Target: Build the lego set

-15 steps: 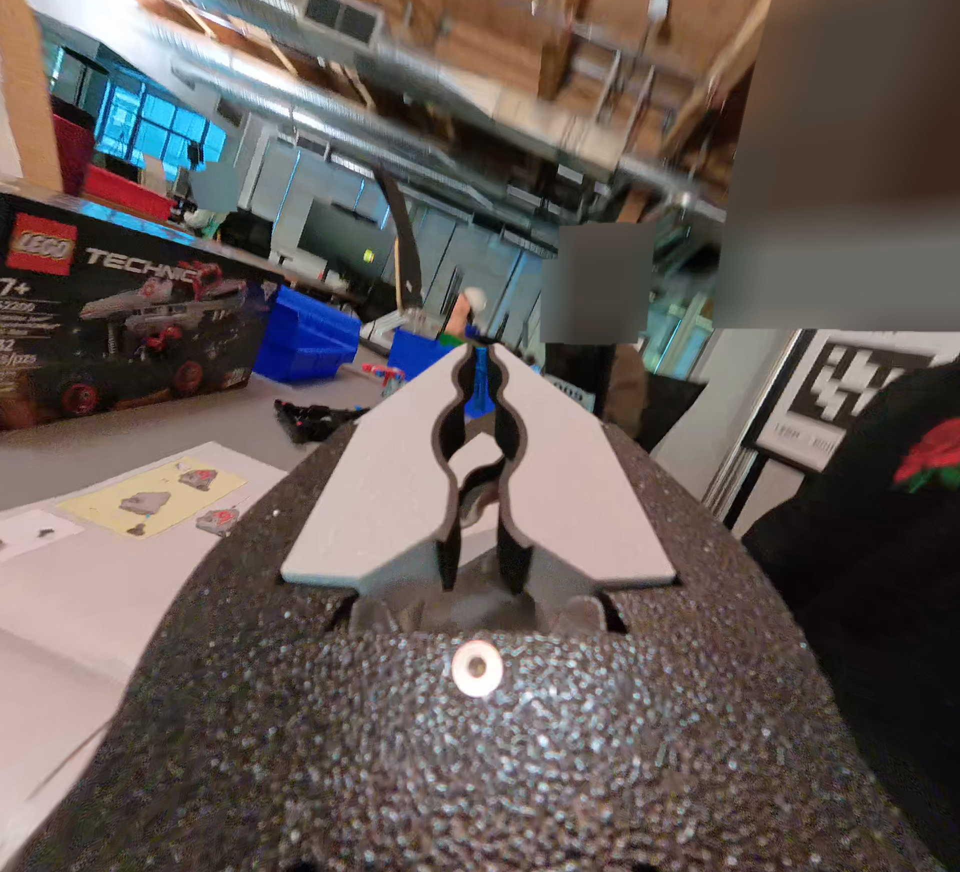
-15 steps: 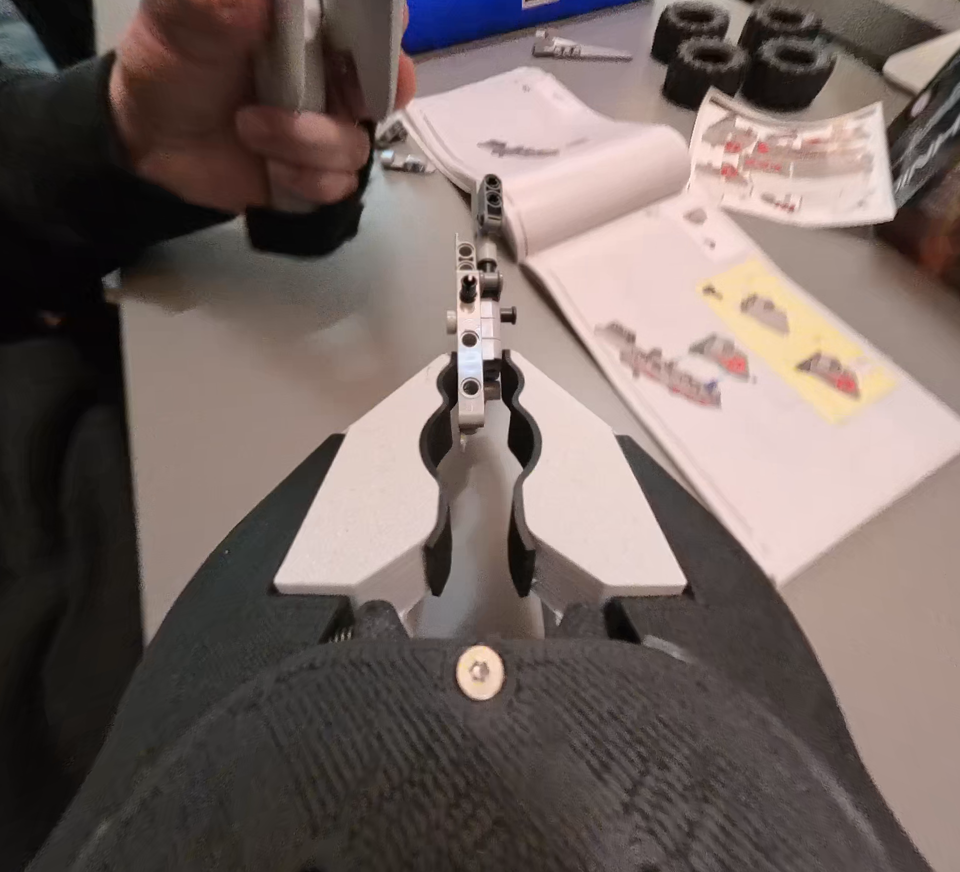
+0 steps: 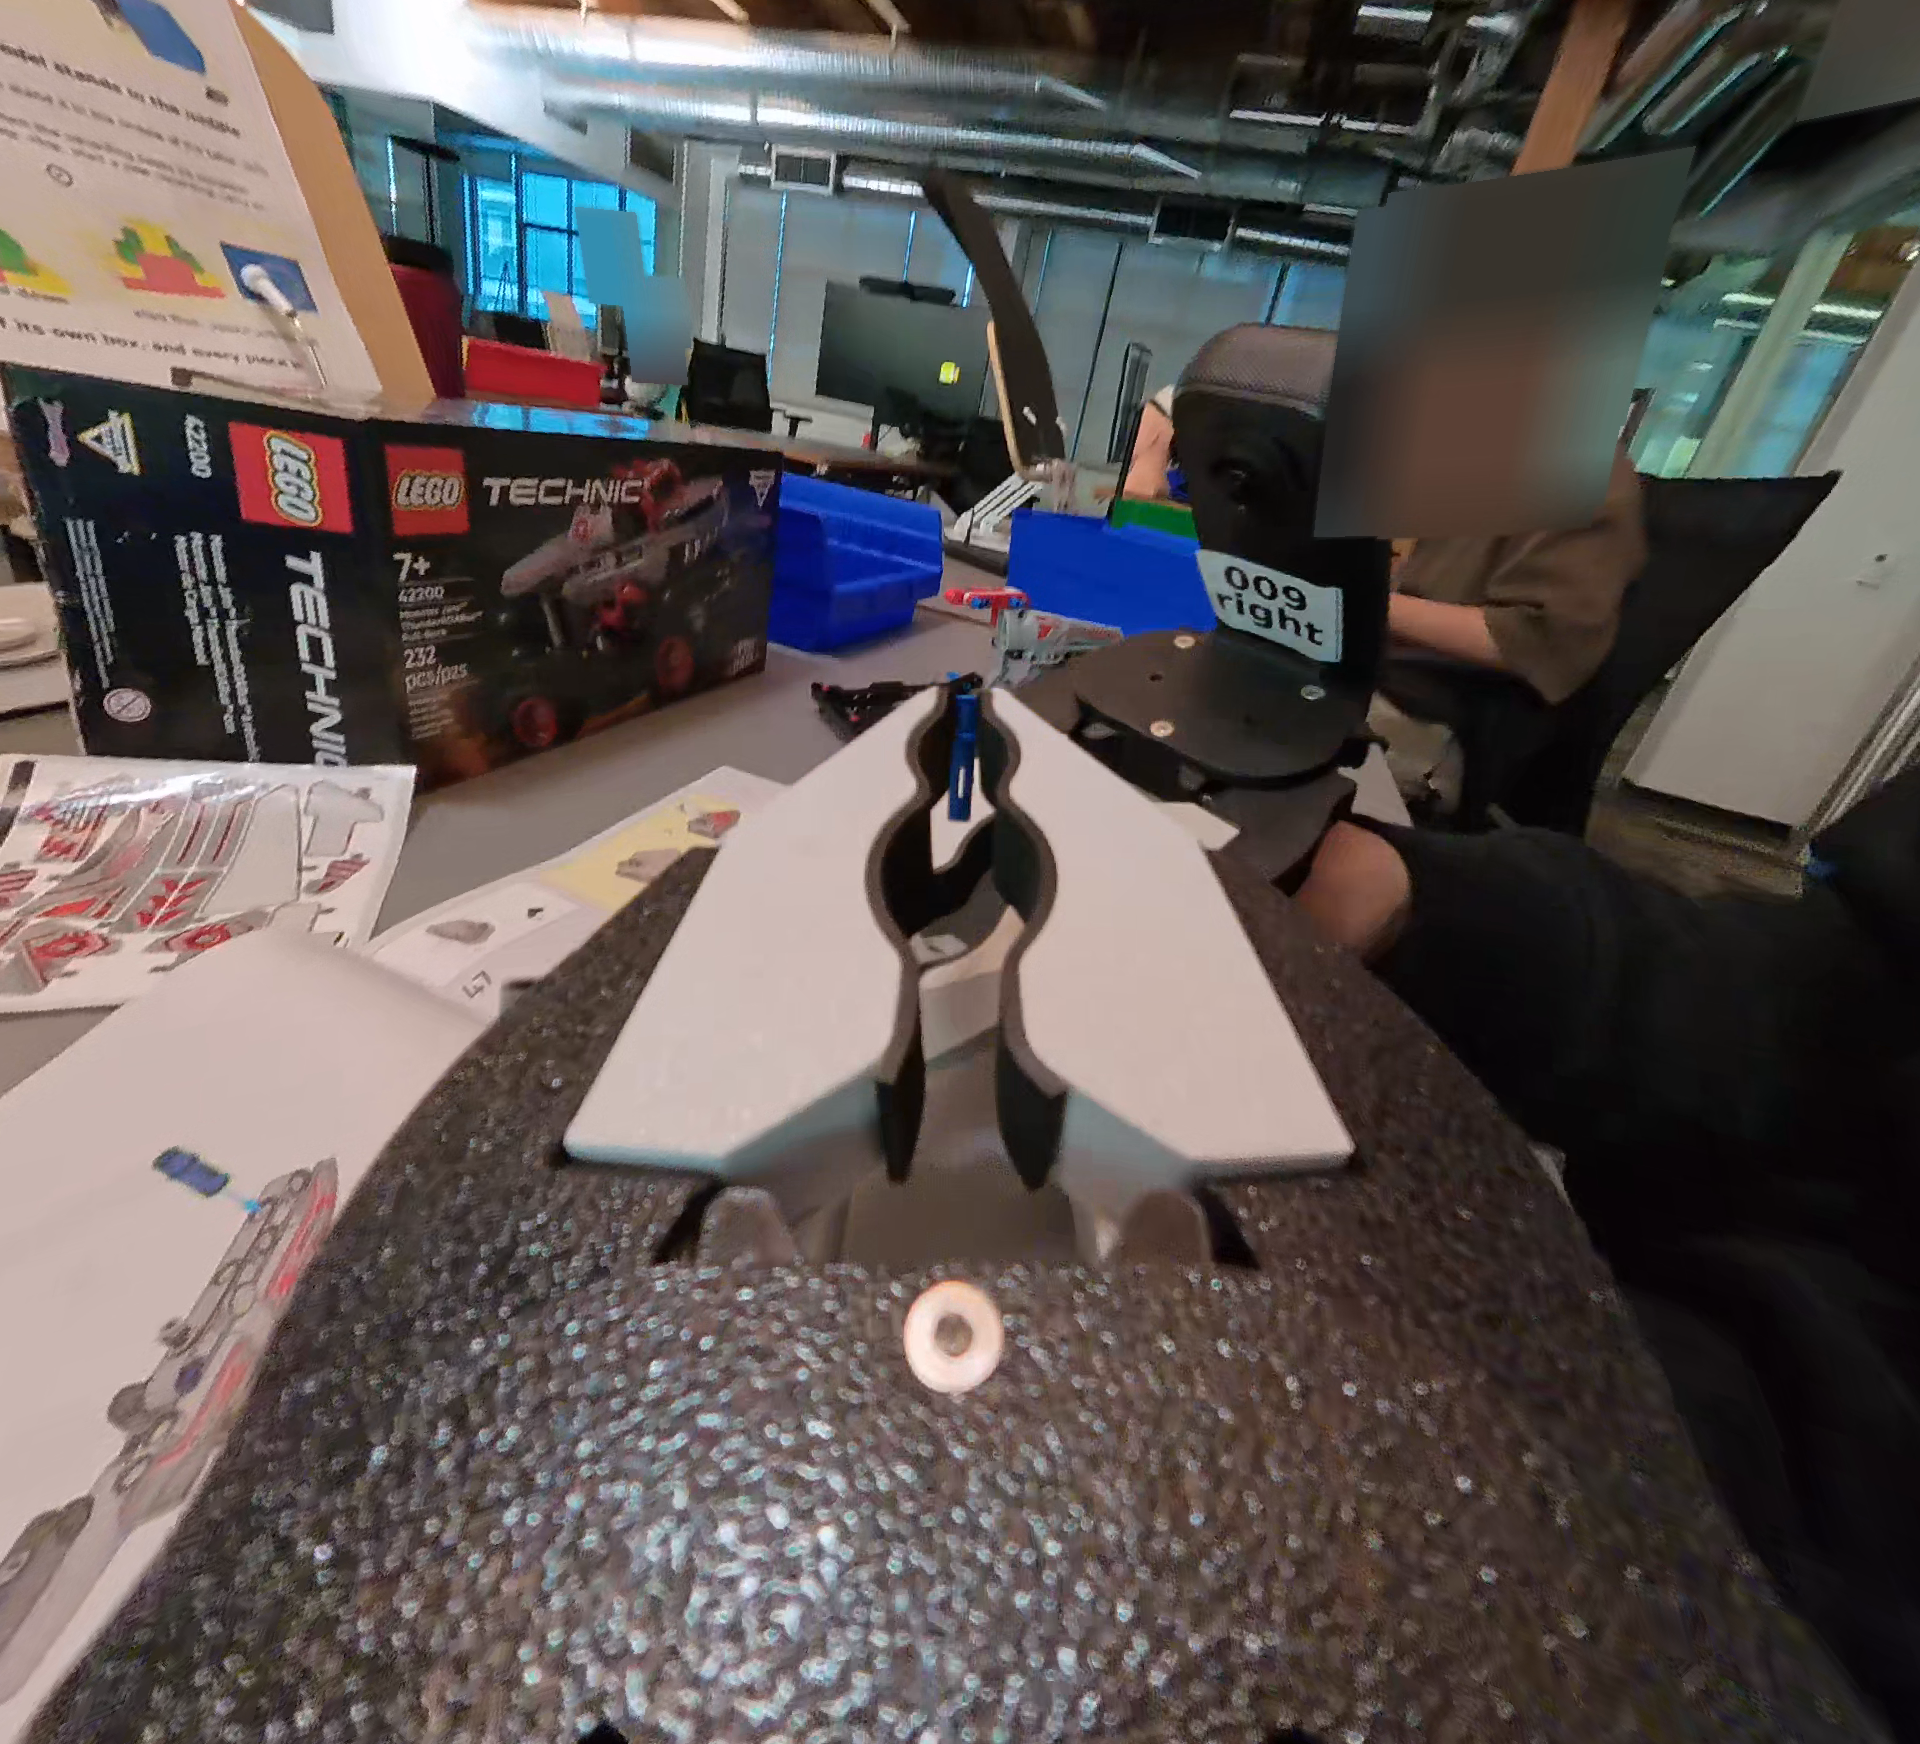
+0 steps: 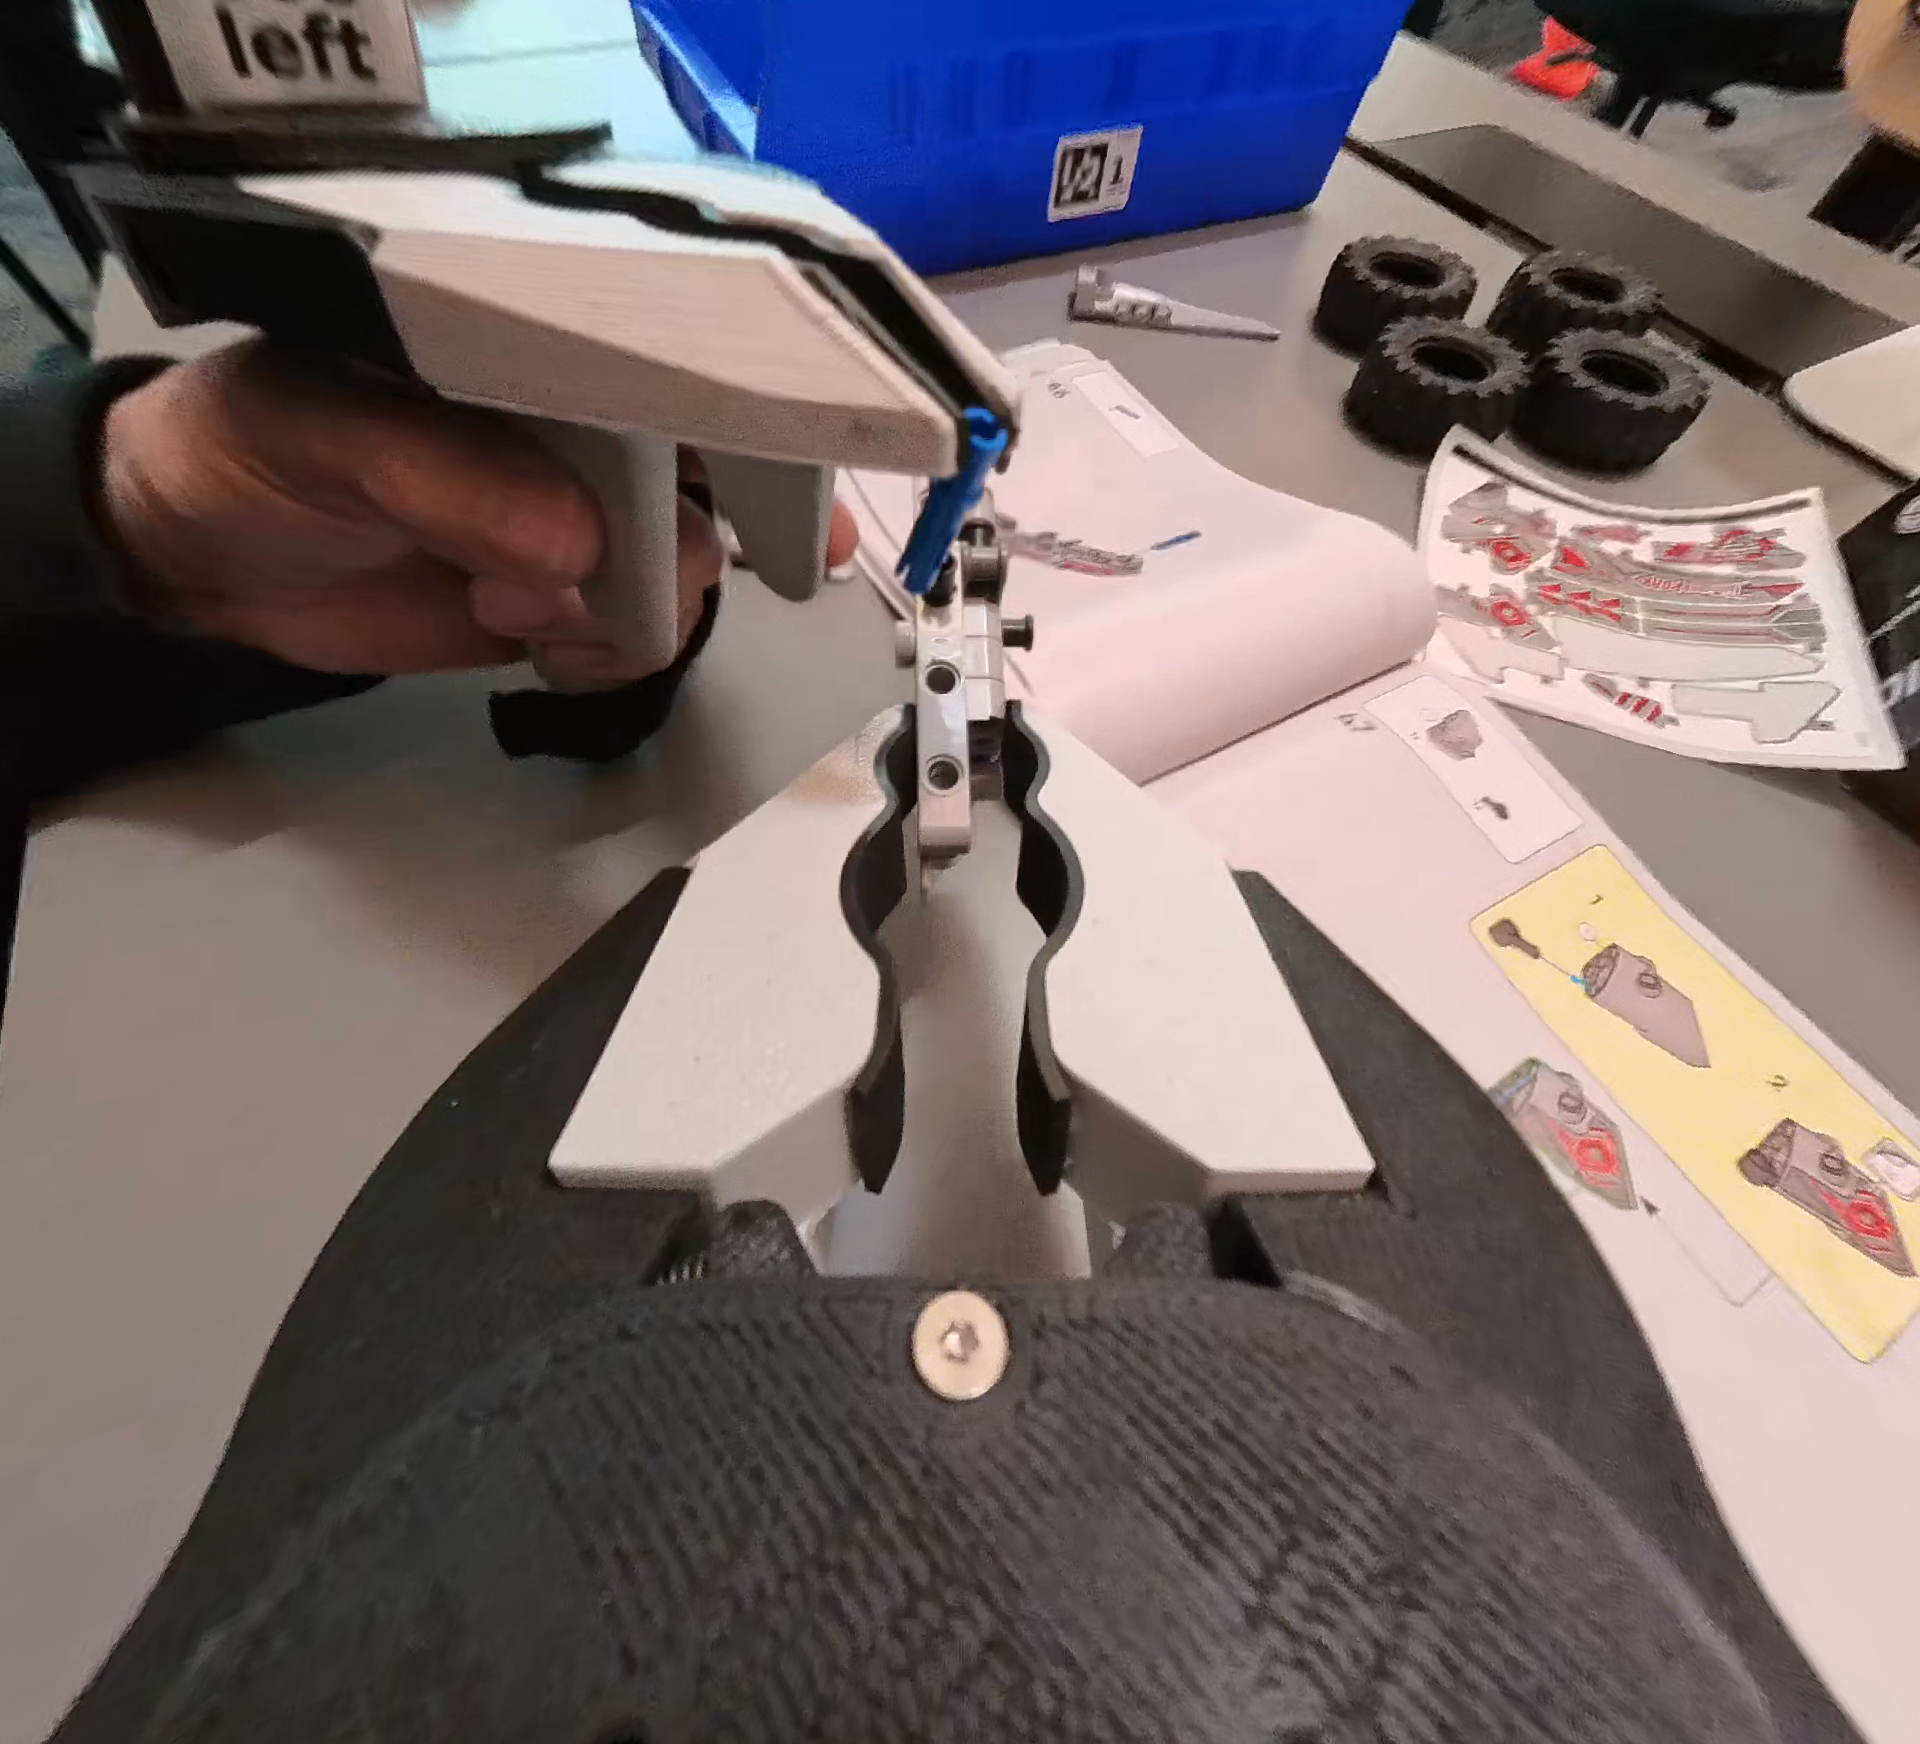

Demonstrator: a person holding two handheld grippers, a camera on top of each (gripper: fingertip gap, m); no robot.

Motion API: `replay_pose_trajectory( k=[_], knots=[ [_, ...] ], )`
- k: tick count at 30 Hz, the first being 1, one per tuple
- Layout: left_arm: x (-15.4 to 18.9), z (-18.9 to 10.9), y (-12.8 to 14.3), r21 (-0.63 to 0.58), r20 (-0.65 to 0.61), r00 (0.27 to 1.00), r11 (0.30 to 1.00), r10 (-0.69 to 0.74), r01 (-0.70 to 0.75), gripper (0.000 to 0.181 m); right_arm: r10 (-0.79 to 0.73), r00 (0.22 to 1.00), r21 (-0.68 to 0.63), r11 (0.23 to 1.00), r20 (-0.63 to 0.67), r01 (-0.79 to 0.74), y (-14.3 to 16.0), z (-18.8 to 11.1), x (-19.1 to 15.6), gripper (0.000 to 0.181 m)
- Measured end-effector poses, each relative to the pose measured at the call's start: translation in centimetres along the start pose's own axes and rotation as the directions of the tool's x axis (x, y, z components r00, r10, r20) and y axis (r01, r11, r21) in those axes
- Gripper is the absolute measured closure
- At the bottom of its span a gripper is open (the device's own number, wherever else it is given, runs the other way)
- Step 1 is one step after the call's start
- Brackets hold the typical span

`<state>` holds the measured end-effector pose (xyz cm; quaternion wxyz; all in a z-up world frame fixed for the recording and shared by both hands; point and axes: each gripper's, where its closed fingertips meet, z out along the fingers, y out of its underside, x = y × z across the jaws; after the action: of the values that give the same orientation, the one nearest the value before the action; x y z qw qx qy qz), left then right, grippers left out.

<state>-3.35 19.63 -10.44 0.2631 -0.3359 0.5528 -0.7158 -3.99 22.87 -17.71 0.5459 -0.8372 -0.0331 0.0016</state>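
Blue pin in left claw — touching grey assembly.

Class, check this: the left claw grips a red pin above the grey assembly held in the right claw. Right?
Not quite. The pin is blue, not red, as the right wrist view shows. The left claw does grip it above the grey assembly in the right claw.

A grey table is carrying the build's clutter: an open instruction booklet is lying across its middle, with a sticker sheet spreading just beside it. Four black knobby tyres are sitting clustered near a blue bin, and a grey wedge-shaped piece is resting between them. At the far side a dark set box is standing on its long edge.
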Motion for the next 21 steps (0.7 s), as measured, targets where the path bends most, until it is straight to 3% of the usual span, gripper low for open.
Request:
replay_pose_trajectory(
  k=[6,17,21],
  knots=[
    [-0.6,0.2,0.7,-0.101,0.026,0.999,0.994,-0.024,0.027,0.180,0.001,0.999,-0.164,0.987,0.054,0.008,2.6,0.1,-0.7,0.167],
    [-1.3,-0.9,2.9,-0.235,0.113,0.993,0.970,-0.035,0.061,0.180,-0.068,0.995,-0.188,0.979,0.077,0.081,3.5,0.6,-1.7,0.166],
    [-1.1,-1.1,2.9,-0.222,0.111,0.992,0.972,-0.055,0.079,0.180,-0.121,0.987,-0.157,0.978,0.110,0.137,3.2,0.3,-2.6,0.152]
  ],
)
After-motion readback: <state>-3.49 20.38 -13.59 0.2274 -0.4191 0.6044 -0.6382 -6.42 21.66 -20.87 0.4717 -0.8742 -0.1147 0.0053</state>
